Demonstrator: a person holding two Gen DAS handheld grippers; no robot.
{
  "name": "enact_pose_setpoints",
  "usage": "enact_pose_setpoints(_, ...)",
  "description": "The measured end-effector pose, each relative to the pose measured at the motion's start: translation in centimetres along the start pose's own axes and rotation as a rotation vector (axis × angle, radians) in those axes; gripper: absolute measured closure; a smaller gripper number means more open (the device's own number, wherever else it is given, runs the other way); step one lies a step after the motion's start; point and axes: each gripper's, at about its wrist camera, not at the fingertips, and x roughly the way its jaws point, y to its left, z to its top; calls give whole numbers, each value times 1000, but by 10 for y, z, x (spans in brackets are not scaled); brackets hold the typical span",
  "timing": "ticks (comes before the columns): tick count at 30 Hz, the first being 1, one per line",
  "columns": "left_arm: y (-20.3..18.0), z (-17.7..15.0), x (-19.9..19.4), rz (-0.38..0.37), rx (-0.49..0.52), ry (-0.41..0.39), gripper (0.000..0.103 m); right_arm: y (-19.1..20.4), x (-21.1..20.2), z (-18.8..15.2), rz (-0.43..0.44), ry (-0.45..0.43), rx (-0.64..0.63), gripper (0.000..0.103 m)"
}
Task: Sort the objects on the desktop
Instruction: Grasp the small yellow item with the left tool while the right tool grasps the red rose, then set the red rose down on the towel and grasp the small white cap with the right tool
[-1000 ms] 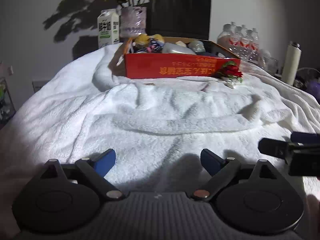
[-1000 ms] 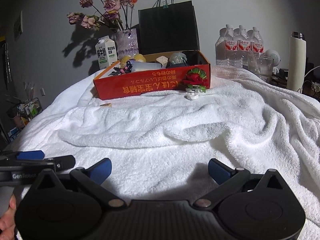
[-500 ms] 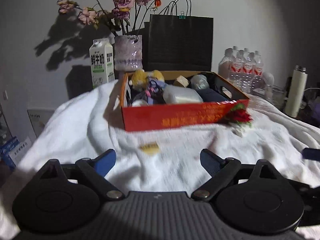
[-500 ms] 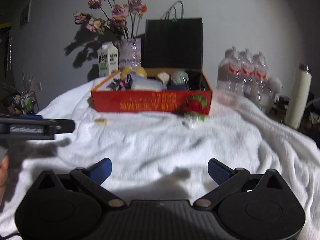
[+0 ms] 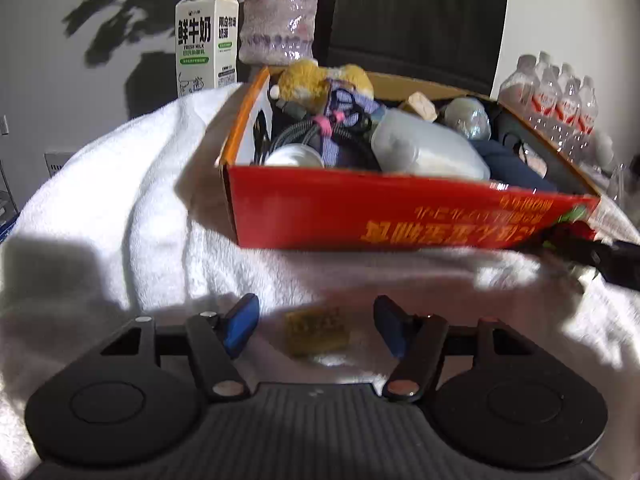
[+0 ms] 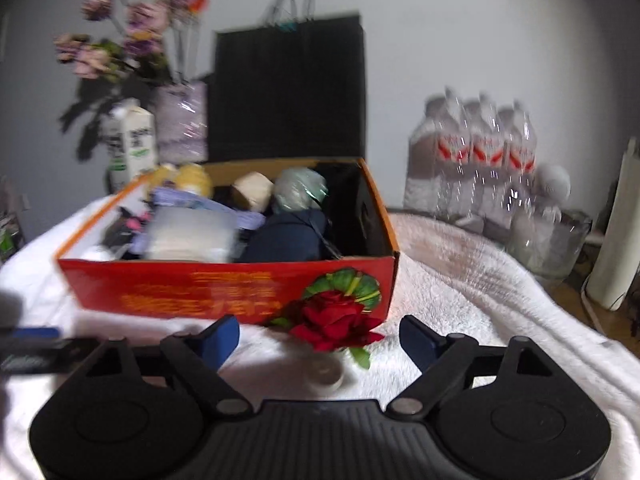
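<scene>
My left gripper [image 5: 316,326] has the small yellow-brown packet [image 5: 316,332] lying flat on the white towel [image 5: 120,208] between its blue pads, a little below centre in the left wrist view. The jaws are closing, but a gap shows on both sides of the packet, so nothing is pinched yet. Its longer side runs from 9 to 3 o'clock, straight across the gap, so I judge the pads will meet its short ends.

My right gripper [image 6: 320,338] has the red rose in its small white pot [image 6: 334,330] between its pads, leaning toward 1 o'clock with the pot nearest me. Those jaws are closing too and stand clear of the petals on each side. From the left wrist the rose sits far out at 3 o'clock with the right tool's dark tip over it, so each hand is nearer its own thing.

The red cardboard box [image 5: 400,220], already full of toys and bottles, lies at 12 o'clock from both tongs, just beyond each target. The towel is soft and rumpled, so I expect the packet to sink a little. Behind the box stand a milk carton [image 5: 206,36], a vase [image 5: 280,24], a black paper bag [image 6: 290,88] and packed water bottles [image 6: 476,160].
</scene>
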Motion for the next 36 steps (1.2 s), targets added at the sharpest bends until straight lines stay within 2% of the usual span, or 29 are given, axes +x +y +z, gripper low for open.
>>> enact_pose_setpoints(2, -3, -2, -2, 30, 28, -14, 55, -4, 15, 2, 10, 46, 35, 35)
enact_pose_setpoints(3, -2, -4, -4, 40, 30, -23, 65, -8, 18, 1, 23, 50, 58, 50)
enact_pose_setpoints(4, 0, -5, -6, 34, 15, -30, 71, -11, 17, -1, 33, 37, 80, 52)
enact_pose_setpoints(7, 12, -7, -20, -37, -60, -58, 71, -18, 1, -4, 59, -23, 136, 57)
enact_pose_setpoints(12, 16, -11, -52, -106, -101, -79, 72, -25, -48, -5, 241, -75, 250, 57)
enact_pose_setpoints(15, 16, -17, -80, -152, -127, -85, 72, -20, -68, -17, 328, -43, 278, 57)
enact_pose_setpoints(17, 17, -25, -96, -177, -133, -85, 72, -9, -76, -31, 343, 16, 261, 57)
enact_pose_setpoints(20, 13, -42, -112, -154, -98, -93, 72, 21, -83, -58, 403, 136, 117, 57)
enact_pose_setpoints(22, 11, -53, -116, -149, -87, -72, 72, 42, -91, -71, 368, 170, -6, 50)
enact_pose_setpoints(24, 13, -61, -117, -163, -93, -51, 72, 48, -105, -71, 331, 140, -55, 49)
enact_pose_setpoints(27, 10, -69, -117, -149, -51, -40, 72, 22, -121, -52, 337, 32, 57, 49)
enact_pose_setpoints(28, 9, -70, -113, -149, -39, -30, 72, 12, -119, -44, 312, 3, 86, 48)
enact_pose_setpoints(31, 9, -72, -102, -149, -52, 5, 70, -1, -91, -25, 119, -33, 51, 47)
enact_pose_setpoints(33, 8, -74, -101, -167, -48, 16, 56, -5, -58, -17, 40, 6, 16, 46)
enact_pose_setpoints(36, 8, -77, -109, -178, -35, -7, 35, -9, -17, -15, 14, 63, 11, 47)
